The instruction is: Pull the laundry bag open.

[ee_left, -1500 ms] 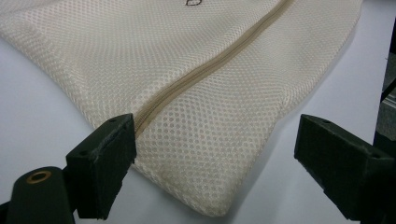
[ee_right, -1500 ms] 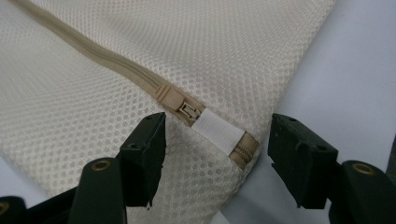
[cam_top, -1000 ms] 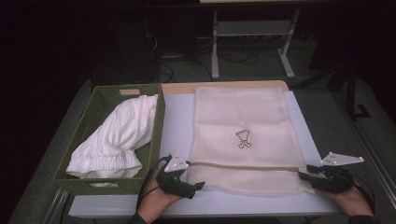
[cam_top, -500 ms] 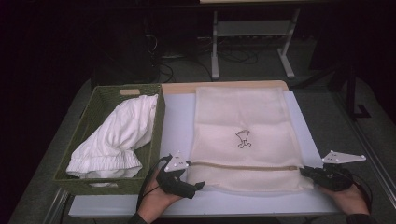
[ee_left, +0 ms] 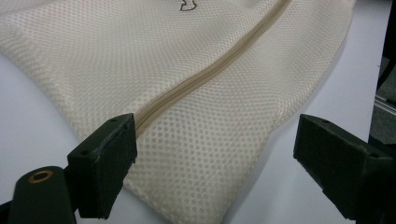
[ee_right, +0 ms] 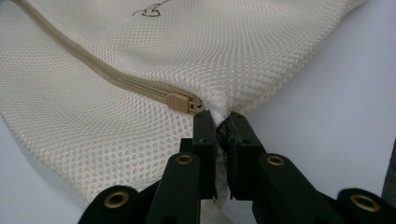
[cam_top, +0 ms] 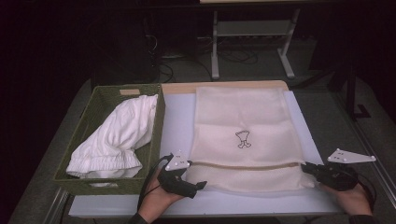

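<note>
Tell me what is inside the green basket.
The green basket holds white cloth, bunched and lying along its length, one end draped on the far right rim. Whatever lies beneath the cloth is covered, and most of the basket's floor cannot be seen.

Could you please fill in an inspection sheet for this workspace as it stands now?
Surface: white table, wooden strip at the far edge.
Job's things: cream mesh bag lies flat, zip shut, slider at the right gripper's end.
Clutter: green basket at left, white cloth inside.
Grippers: left gripper open, jaws either side of the bag's corner, not pressing. Right gripper has just been closing and pinches the bag's edge beside the slider.
Cables: black cable loops from the left gripper; more on the floor behind.
Surroundings: dark room, white stand beyond the table.
</note>
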Motion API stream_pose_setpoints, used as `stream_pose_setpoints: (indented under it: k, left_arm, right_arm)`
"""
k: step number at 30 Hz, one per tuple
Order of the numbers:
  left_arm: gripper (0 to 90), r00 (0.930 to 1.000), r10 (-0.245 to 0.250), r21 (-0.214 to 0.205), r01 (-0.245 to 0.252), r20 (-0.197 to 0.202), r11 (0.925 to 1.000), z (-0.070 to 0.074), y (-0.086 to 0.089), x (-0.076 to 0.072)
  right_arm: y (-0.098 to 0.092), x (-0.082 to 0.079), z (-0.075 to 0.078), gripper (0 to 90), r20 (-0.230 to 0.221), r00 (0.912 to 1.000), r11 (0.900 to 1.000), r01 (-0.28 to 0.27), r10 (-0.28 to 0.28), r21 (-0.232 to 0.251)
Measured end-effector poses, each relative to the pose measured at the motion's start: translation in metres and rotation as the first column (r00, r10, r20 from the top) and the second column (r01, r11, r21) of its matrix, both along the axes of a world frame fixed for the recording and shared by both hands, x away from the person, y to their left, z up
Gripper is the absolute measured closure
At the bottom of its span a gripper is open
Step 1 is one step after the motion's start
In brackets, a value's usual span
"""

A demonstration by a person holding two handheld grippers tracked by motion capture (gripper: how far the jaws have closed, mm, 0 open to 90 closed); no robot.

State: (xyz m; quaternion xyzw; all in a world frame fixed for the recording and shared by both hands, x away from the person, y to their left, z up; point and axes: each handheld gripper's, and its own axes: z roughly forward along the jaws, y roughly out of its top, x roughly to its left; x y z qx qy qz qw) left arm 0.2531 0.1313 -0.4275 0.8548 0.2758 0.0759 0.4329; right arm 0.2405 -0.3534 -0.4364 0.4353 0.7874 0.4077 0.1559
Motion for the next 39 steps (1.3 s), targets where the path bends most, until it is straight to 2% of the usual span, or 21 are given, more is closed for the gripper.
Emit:
stream_pose_setpoints:
  k: [11,15,20,28,39]
  left_arm:
    - [13.2,0.9997,-0.025,-0.019,0.025,-0.007,0.9995,0.005,-0.008,0.003]
    - [13.8,0.9988,-0.048,-0.023,0.048,-0.008,0.9986,0.008,-0.011,0.006]
    - [13.8,0.9974,-0.071,-0.024,0.071,-0.010,0.9972,0.011,-0.019,0.008]
    - [13.8,0.9936,-0.112,-0.022,0.112,-0.008,0.9934,0.014,-0.033,0.011]
    - [13.8,0.9908,-0.135,-0.046,0.135,-0.006,0.9898,0.018,-0.050,0.018]
  right_arm:
    - [0.007,-0.003,0.012,83.1,0.050,0.9985,0.9997,-0.024,0.023,0.010]
    - [0.011,-0.002,0.015,83.1,0.068,0.9971,0.9993,-0.037,0.036,0.004]
    - [0.017,-0.001,0.019,83.1,0.082,0.9950,0.9981,-0.059,0.057,0.019]
    - [0.027,0.000,0.023,83.0,0.105,0.9906,0.9959,-0.090,0.088,0.013]
    - [0.036,0.001,0.028,83.0,0.130,0.9852,0.9934,-0.114,0.112,0.010]
